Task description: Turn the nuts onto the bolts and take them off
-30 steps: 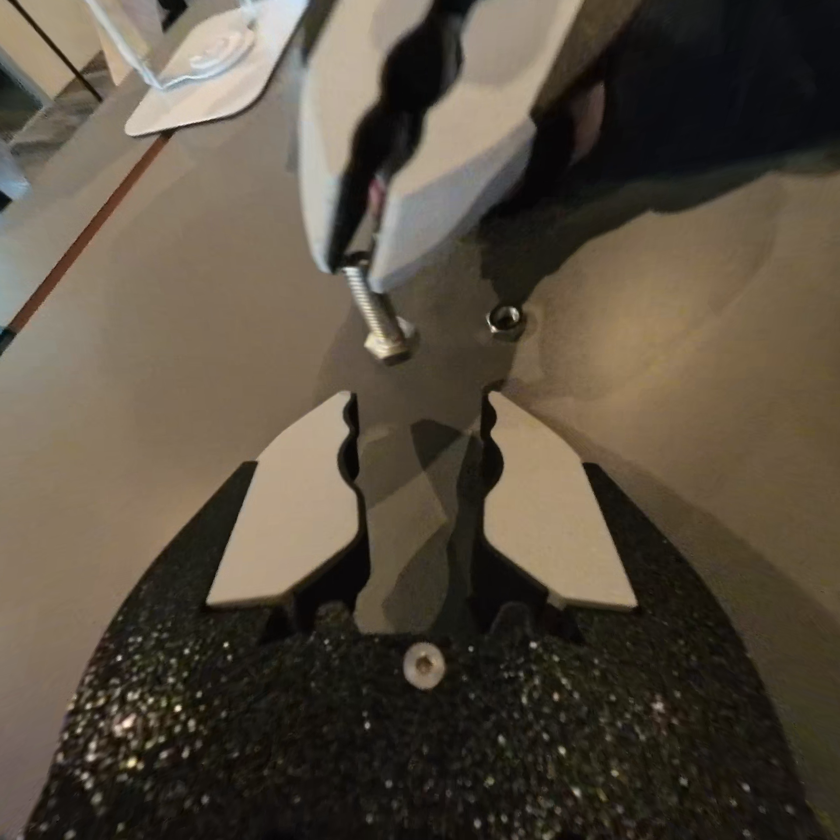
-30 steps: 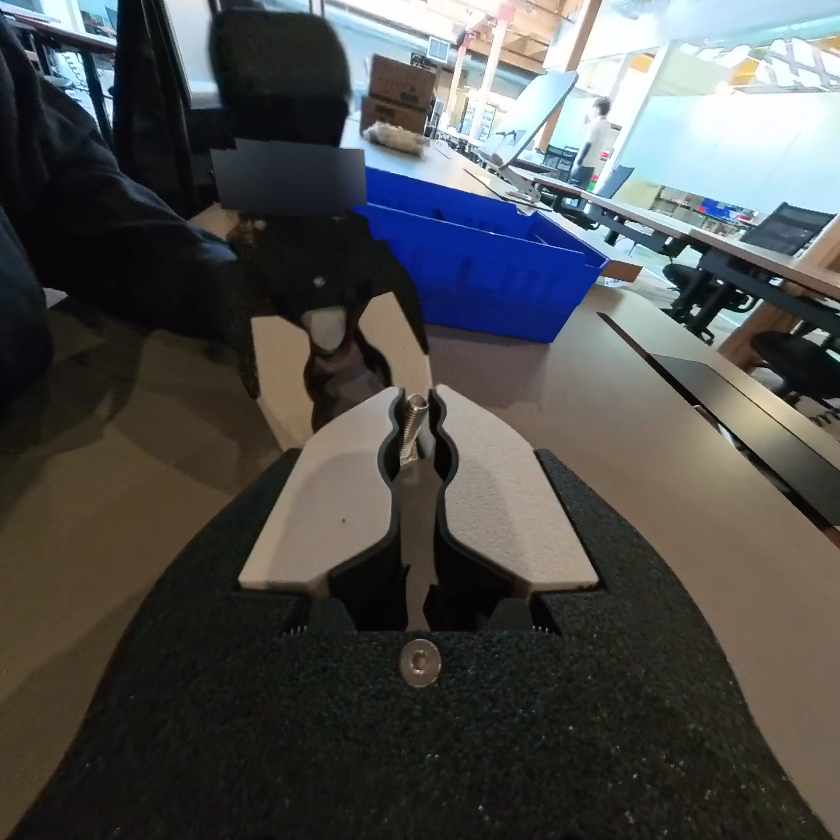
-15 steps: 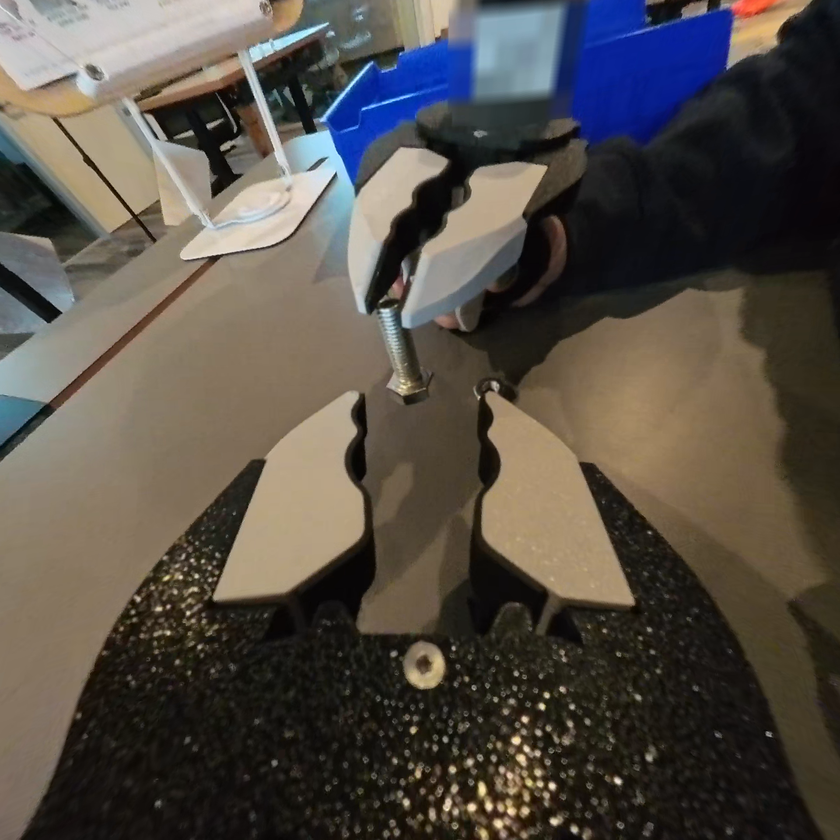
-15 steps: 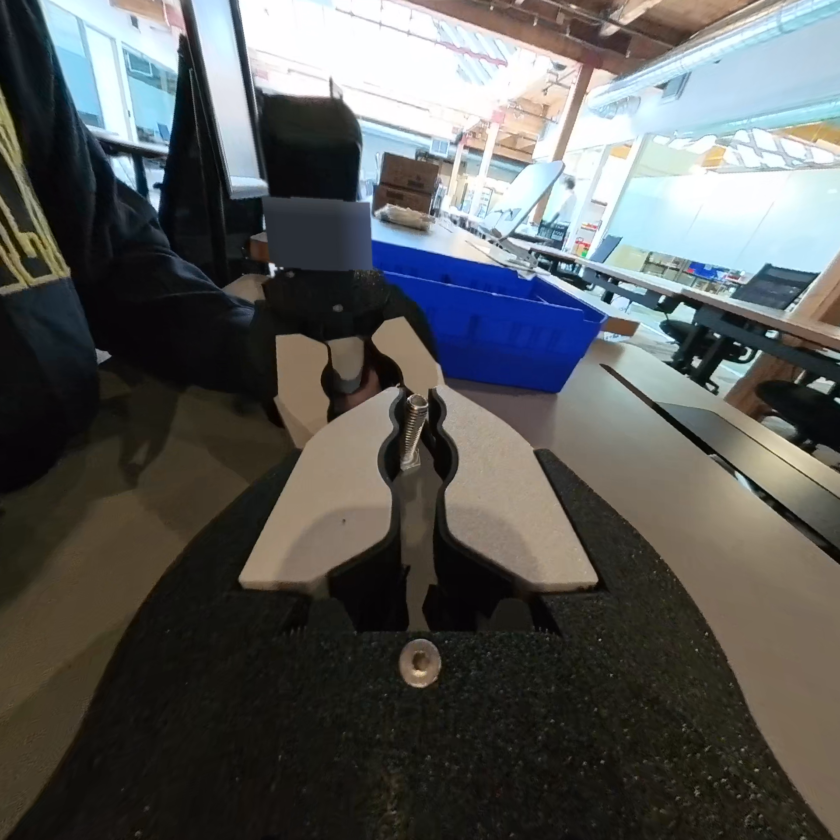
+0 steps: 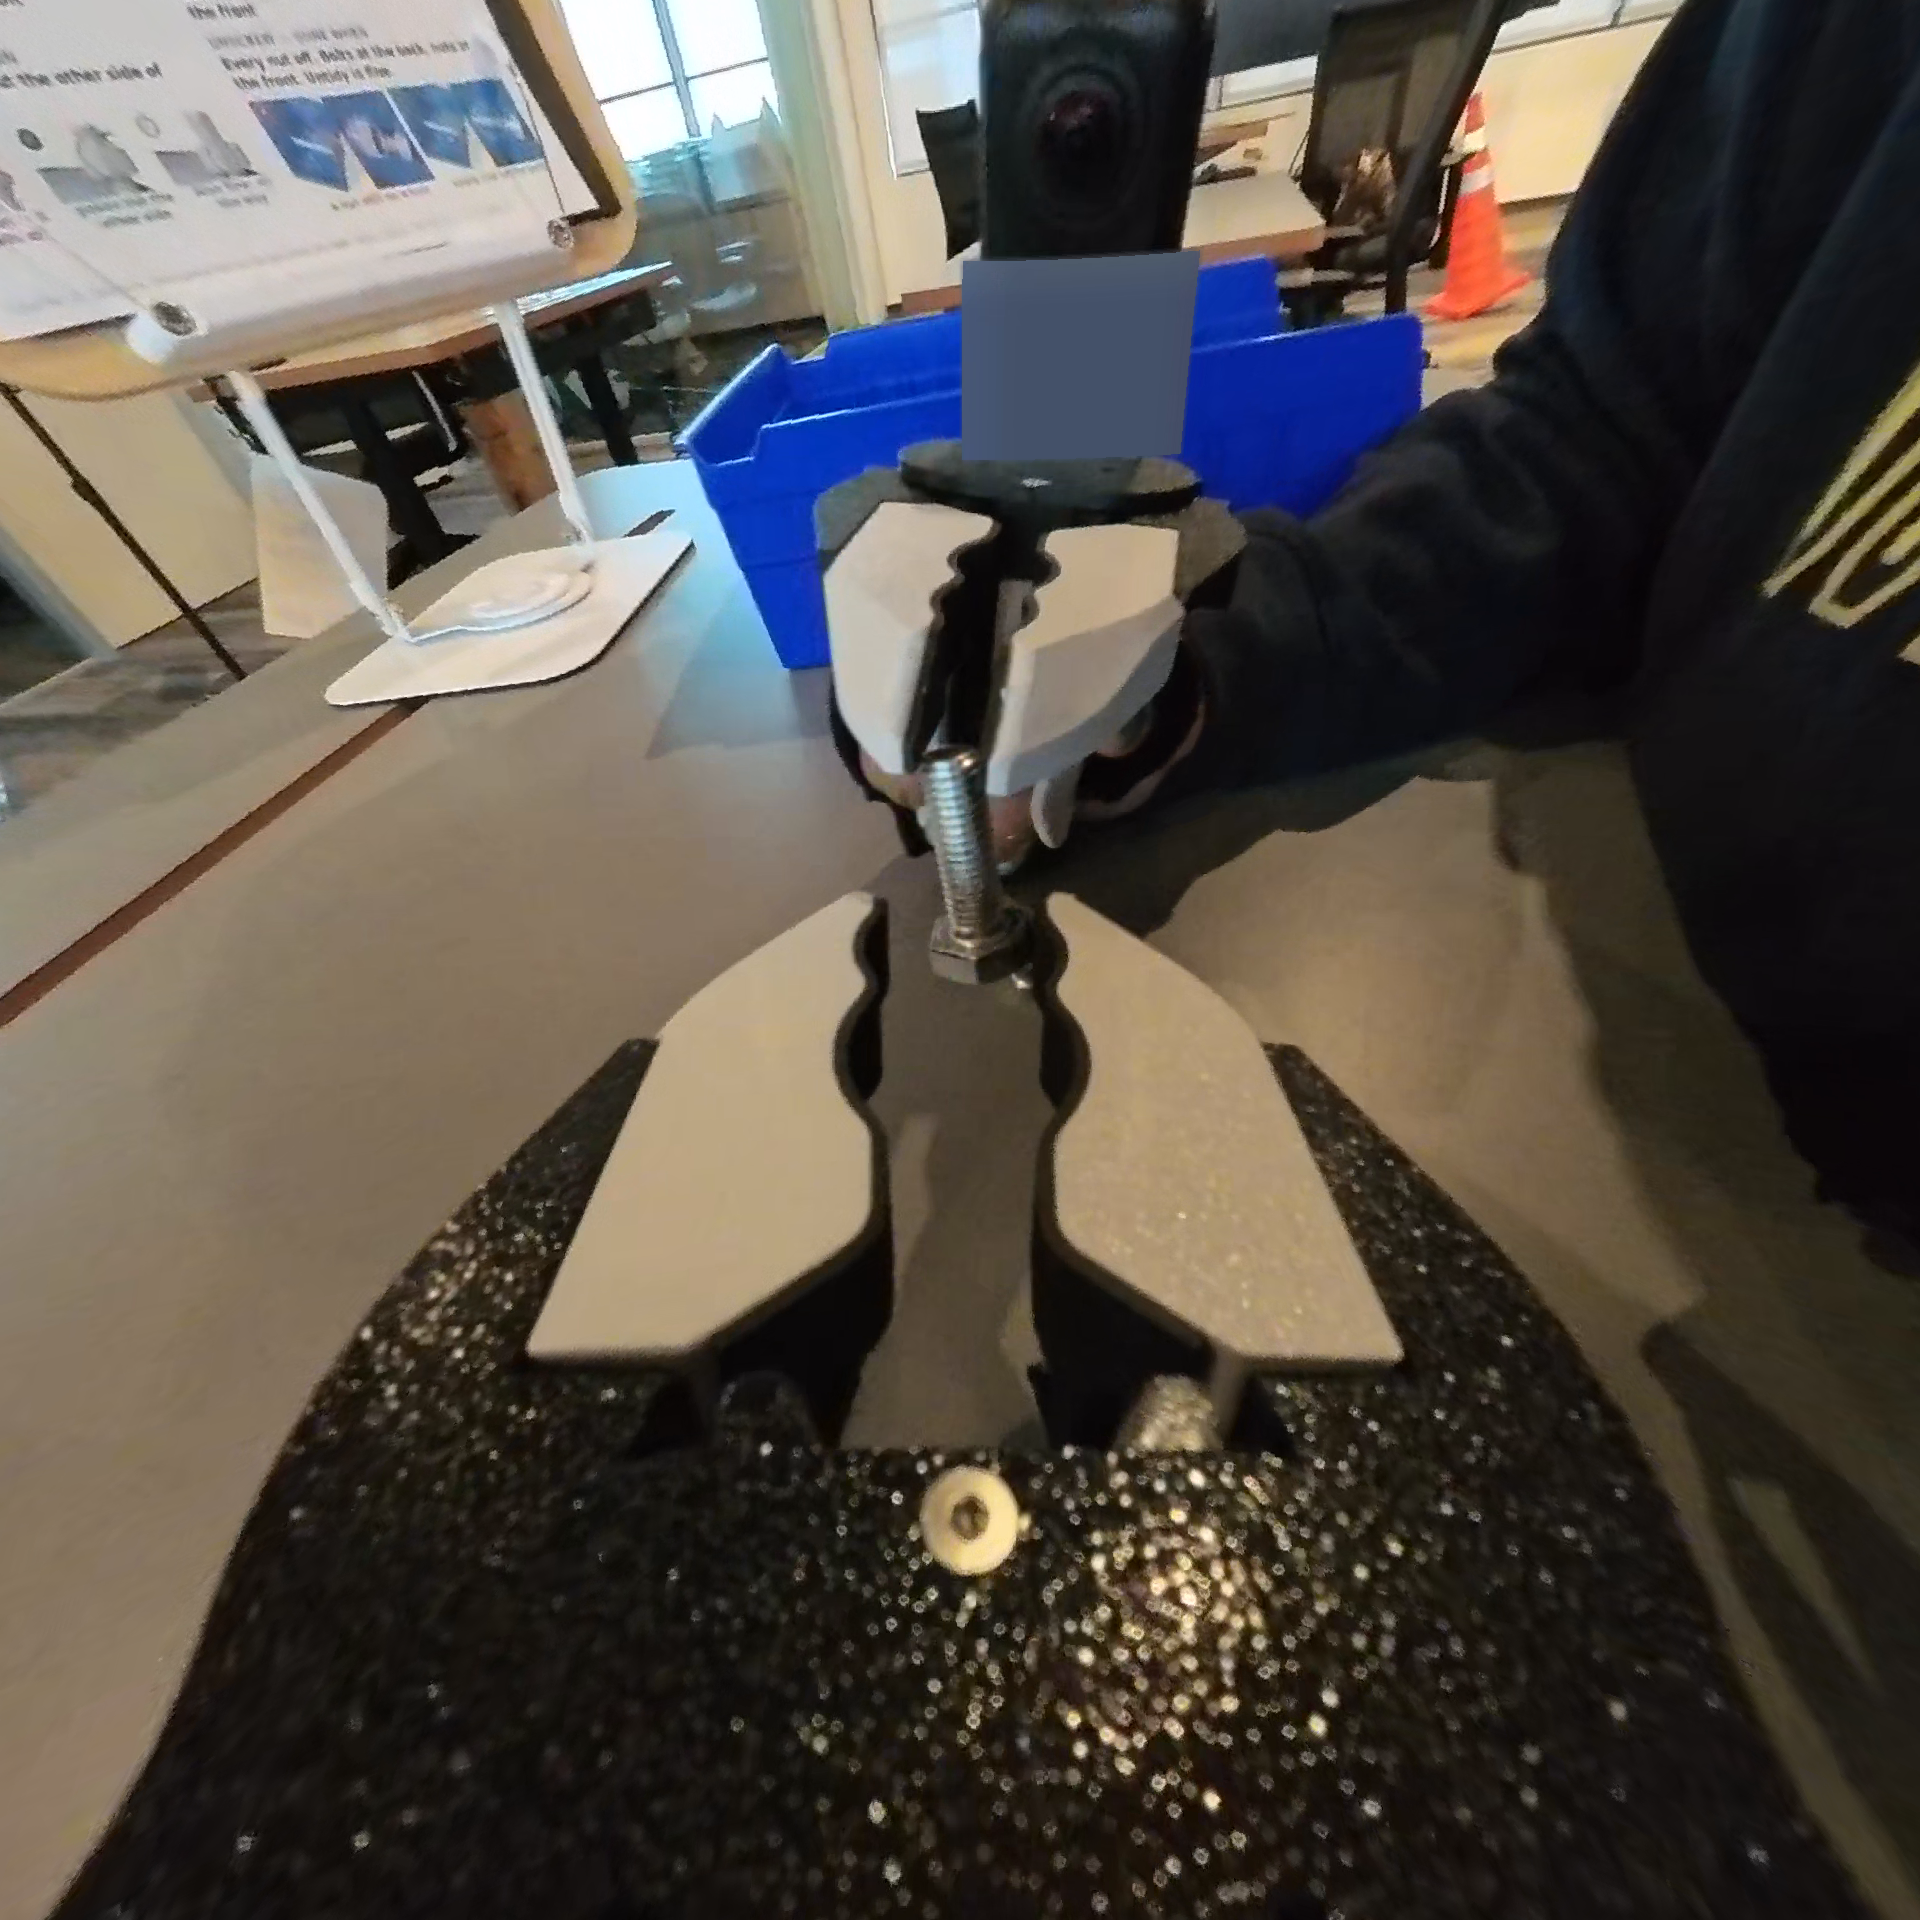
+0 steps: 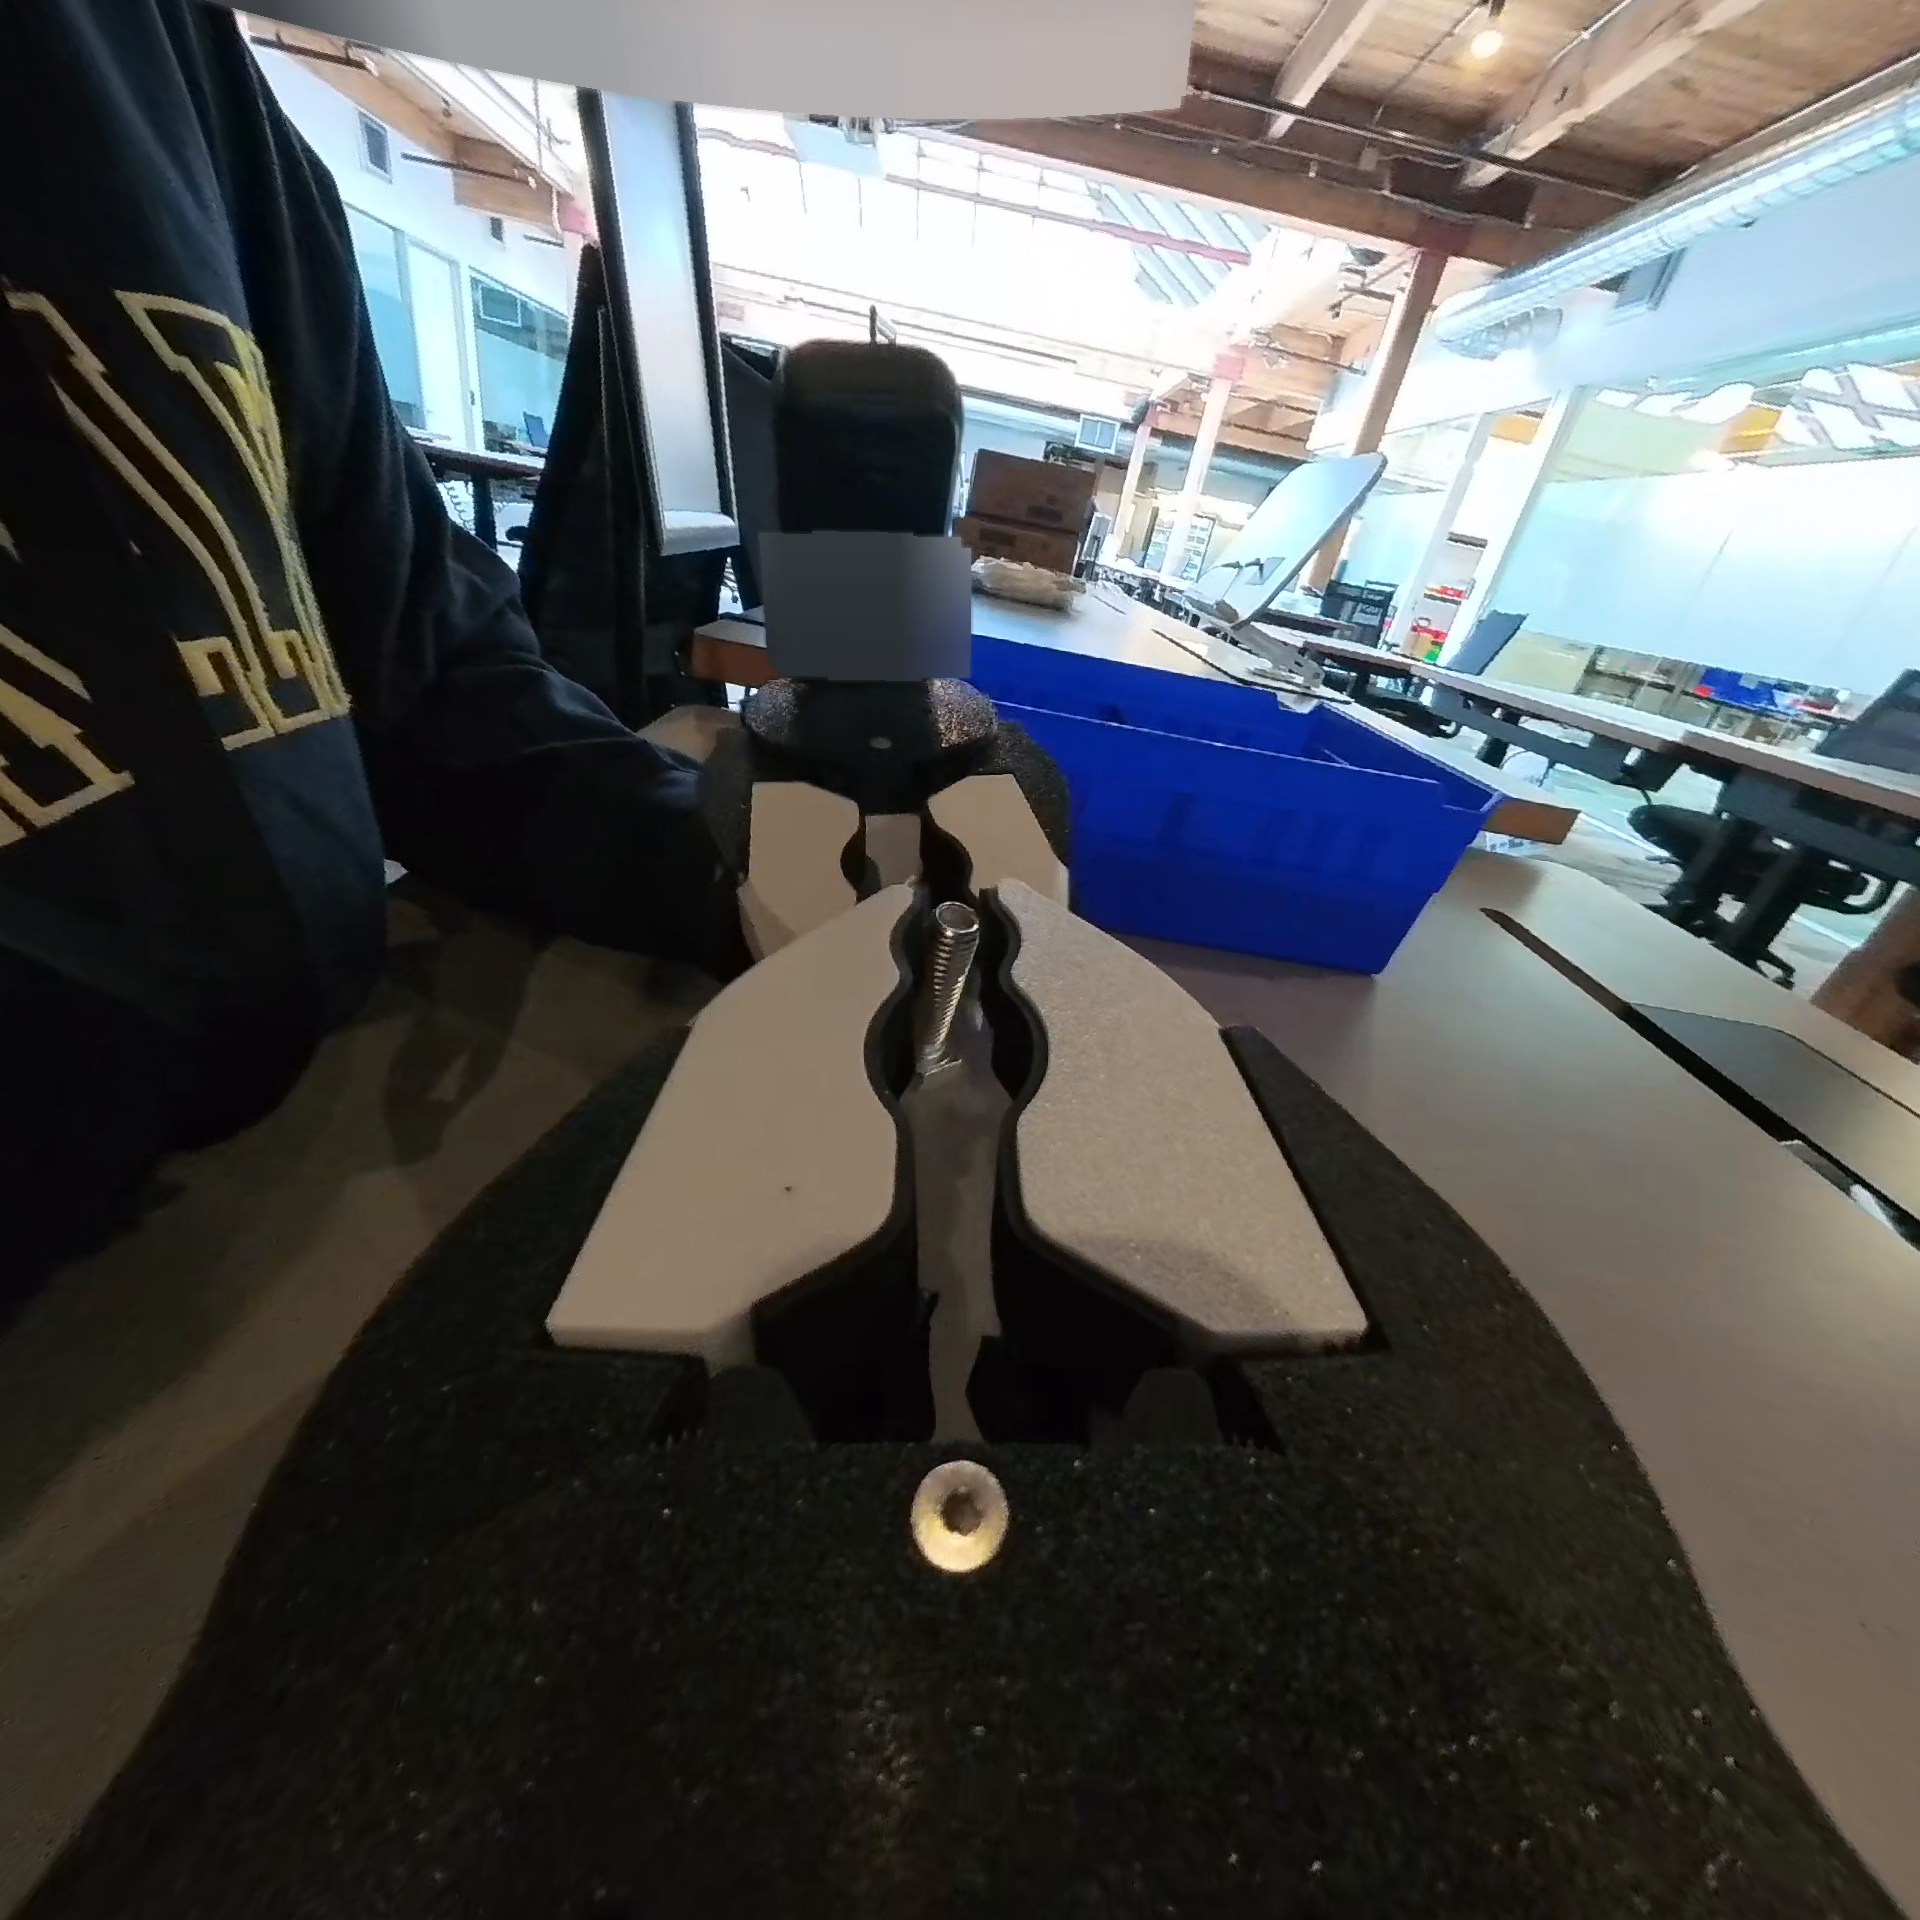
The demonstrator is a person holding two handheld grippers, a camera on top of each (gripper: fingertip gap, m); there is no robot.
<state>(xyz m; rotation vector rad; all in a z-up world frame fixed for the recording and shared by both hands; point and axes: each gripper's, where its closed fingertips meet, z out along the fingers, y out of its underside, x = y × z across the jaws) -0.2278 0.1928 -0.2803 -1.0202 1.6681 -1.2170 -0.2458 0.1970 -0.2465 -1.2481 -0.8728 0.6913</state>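
Note:
A silver bolt stands head down on the grey table. My right gripper is shut on the bolt's threaded top; it also shows in the left wrist view, above the bolt. My left gripper is open, low over the table, with the bolt's hex head between its fingertips, not touching. It also shows in the right wrist view, just behind the bolt. A small nut lies right of the bolt head, mostly hidden.
A blue bin stands on the table behind the right gripper and shows in the right wrist view too. A white sign stand is at the back left. A person's dark sleeve reaches in from the right. My two grippers' fingertips are within a few centimetres of each other.
My left gripper has levelled out and moved forward, so the bolt head now sits between its open fingertips. The nut has become mostly hidden. The right gripper still holds the bolt.

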